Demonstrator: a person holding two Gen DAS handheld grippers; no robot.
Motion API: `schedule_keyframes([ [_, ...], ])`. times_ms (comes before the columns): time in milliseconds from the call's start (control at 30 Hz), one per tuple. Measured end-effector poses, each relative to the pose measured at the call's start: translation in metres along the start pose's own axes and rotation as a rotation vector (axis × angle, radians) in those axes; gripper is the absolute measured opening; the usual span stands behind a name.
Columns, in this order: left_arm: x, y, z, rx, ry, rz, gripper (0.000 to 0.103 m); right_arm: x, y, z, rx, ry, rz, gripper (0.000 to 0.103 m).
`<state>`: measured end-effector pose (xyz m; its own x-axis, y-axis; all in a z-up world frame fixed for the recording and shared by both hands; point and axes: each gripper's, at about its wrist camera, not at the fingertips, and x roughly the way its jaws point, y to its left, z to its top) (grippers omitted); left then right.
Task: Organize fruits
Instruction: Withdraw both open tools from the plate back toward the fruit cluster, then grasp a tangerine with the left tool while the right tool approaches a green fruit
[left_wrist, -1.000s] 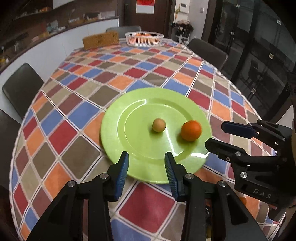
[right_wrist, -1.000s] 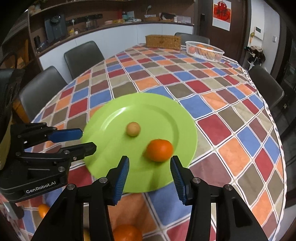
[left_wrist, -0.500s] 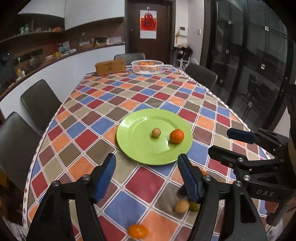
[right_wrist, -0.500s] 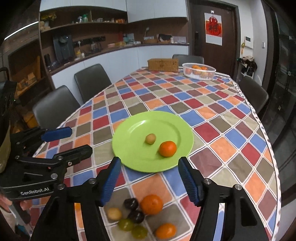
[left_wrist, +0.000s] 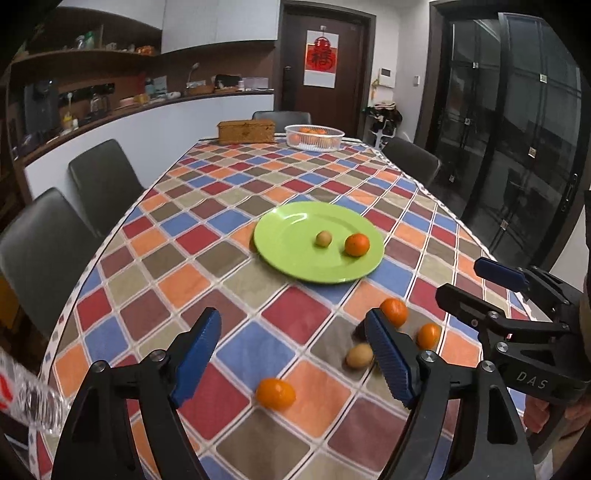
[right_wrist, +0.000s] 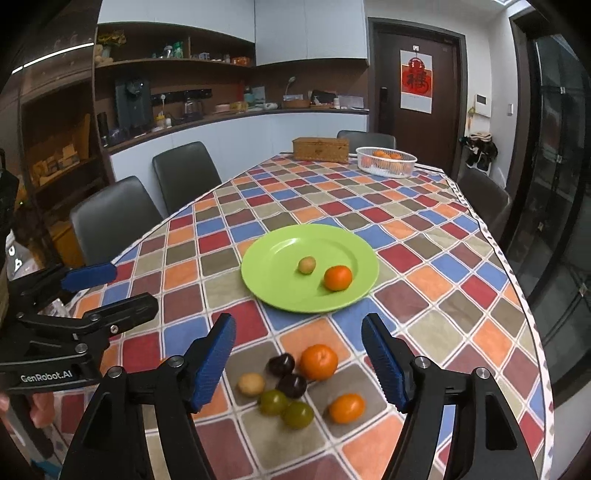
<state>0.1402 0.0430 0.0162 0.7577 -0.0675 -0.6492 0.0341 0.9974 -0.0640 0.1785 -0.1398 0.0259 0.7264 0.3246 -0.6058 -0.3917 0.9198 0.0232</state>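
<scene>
A: Where does the fruit sit?

B: The round lime-green plastic plate (right_wrist: 266, 291) lies on the table under a checked cloth of red, blue, orange and tan diamonds (right_wrist: 424, 254). On the plate are a small tan round fruit (right_wrist: 307, 265) and, just beside it, an orange mandarin (right_wrist: 337, 277).

A: And off the plate?

B: A loose cluster lies on the cloth nearer the cameras: a larger orange mandarin (right_wrist: 318, 362), two dark purple fruits (right_wrist: 281, 363) touching each other, a pale tan fruit (right_wrist: 251, 384), two green round fruits (right_wrist: 274, 402) side by side, and a small orange kumquat-like fruit (right_wrist: 346, 407). The left wrist view shows one more orange fruit (left_wrist: 276, 393) lying apart from the cluster.

A: The grippers?

B: The left gripper (left_wrist: 295, 360), black with blue ribbed pads, has its jaws opening, nothing between them. The right gripper (right_wrist: 297, 363) likewise: jaws spreading, pads touching nothing; the cluster only appears between them, down on the cloth.

A: Anything at the far end?

B: A white mesh basket of oranges (right_wrist: 386, 160) beside a woven tan box (right_wrist: 320, 149)
</scene>
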Motion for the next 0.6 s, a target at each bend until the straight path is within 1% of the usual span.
schedule_keyframes([
  [133, -0.002, 0.000, -0.017, 0.004, 0.015, 0.017, 0.080, -0.003, 0.004, -0.015, 0.008, 0.012, 0.008, 0.071],
  [300, 0.001, 0.002, -0.034, 0.002, 0.039, 0.044, 0.080, 0.001, 0.006, -0.033, 0.009, 0.051, 0.014, 0.071],
  [433, 0.001, 0.002, -0.049, 0.021, 0.029, 0.075, 0.080, 0.004, 0.007, -0.045, 0.013, 0.079, 0.012, 0.071],
  [600, 0.006, 0.001, -0.061, 0.052, 0.035, 0.092, 0.080, 0.005, 0.010, -0.058, 0.004, 0.088, -0.008, 0.071],
])
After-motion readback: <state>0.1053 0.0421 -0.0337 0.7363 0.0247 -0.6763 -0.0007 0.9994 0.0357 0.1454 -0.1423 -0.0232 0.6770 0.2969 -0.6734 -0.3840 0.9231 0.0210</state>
